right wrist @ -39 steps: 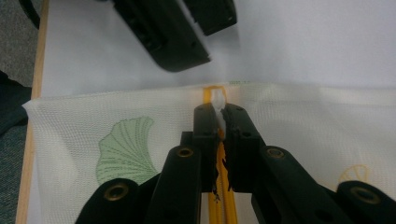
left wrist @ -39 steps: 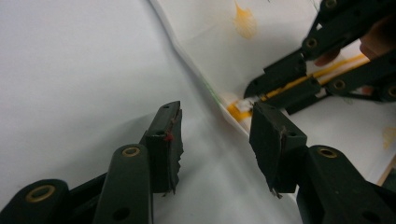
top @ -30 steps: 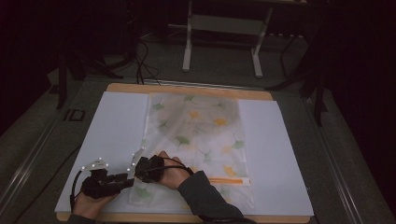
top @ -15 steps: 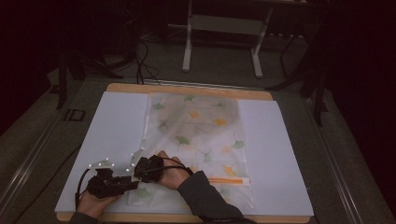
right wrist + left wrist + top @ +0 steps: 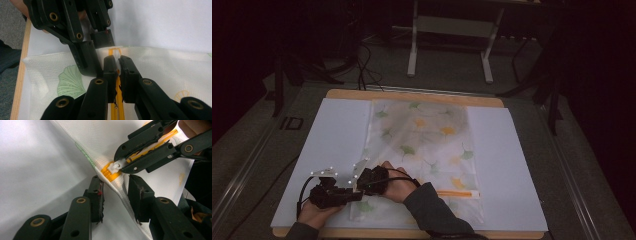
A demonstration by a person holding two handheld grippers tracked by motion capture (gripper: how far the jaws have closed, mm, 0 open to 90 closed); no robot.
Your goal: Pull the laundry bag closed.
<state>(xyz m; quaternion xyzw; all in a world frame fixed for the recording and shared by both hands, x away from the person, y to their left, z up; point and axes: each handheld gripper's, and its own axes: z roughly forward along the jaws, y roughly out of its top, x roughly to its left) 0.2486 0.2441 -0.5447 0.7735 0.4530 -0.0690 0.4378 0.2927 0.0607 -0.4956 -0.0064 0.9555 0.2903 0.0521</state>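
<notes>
Left gripper point(image 5: 113, 195) now nearer, jaws parted astride pouch point(image 5: 100, 142) edge; right gripper point(image 5: 118, 66) jaws clenching zipper slider point(image 5: 116, 55).

A white sheet point(image 5: 517, 165) covers most of the wooden tabletop point(image 5: 412, 95), leaving a strip of bare wood along the far edge and another along the near edge. Beyond the far edge, on the grey floor point(image 5: 452, 75), stands a pale metal frame point(image 5: 449, 27) on two legs. Dark cables point(image 5: 362, 67) trail over the floor near the far left corner.
</notes>
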